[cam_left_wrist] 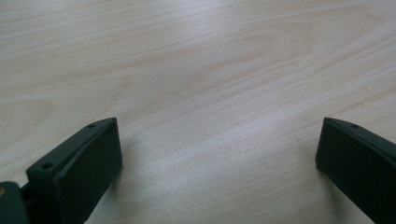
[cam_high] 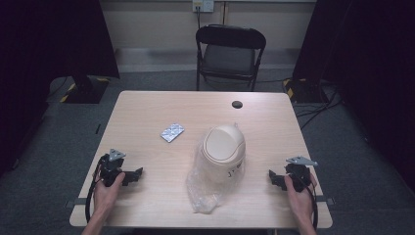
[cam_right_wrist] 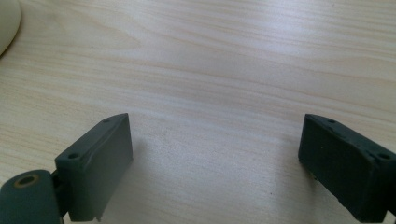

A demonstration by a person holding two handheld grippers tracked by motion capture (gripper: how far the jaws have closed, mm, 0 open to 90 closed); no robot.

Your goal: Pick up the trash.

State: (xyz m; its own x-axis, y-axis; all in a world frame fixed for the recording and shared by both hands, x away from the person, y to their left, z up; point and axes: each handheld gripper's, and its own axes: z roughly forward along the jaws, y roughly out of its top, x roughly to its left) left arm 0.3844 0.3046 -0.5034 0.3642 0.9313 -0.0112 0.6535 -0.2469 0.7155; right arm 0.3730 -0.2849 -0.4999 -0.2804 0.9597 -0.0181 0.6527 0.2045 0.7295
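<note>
- Near the middle of the table stands a small cream bin with a swing lid, upright, a clear plastic bag hanging loosely around it and spilling onto the wood on the person's side of the bin.
- Left of the bin and a little farther from the person lies a flat silver blister pack, apart from the bin.
- Well left of the bin, close to the near edge, the left gripper rests low on the wood in the person's left hand; in the left gripper view its jaws stand wide apart with bare wood between them.
- Well right of the bin, also by the near edge, the right gripper sits in the right hand; its jaws are spread wide too, nothing between them, and the right gripper view catches a cream edge of the bin at its upper left corner.
- Beyond the bin, by the far edge, is a small black round cap.
- Behind the table stands a black folding chair.
</note>
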